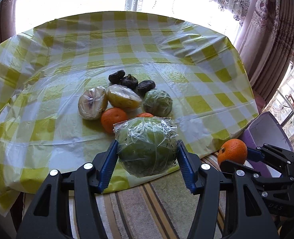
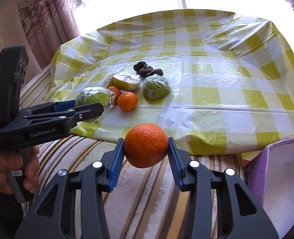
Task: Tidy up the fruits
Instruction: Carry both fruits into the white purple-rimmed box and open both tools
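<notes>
Left gripper (image 1: 147,155): showing black arms, blue ribbed pads, silver screws, white "GenRobot.AI" lettering.
Right gripper (image 2: 146,146): showing matching black and blue.
Hand (image 2: 13,171): showing bare skin.

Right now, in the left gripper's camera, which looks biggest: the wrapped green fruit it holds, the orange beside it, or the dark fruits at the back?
1. Wrapped green fruit, though nearest the camera.
2. Orange.
3. Dark fruits, farthest away.
</notes>
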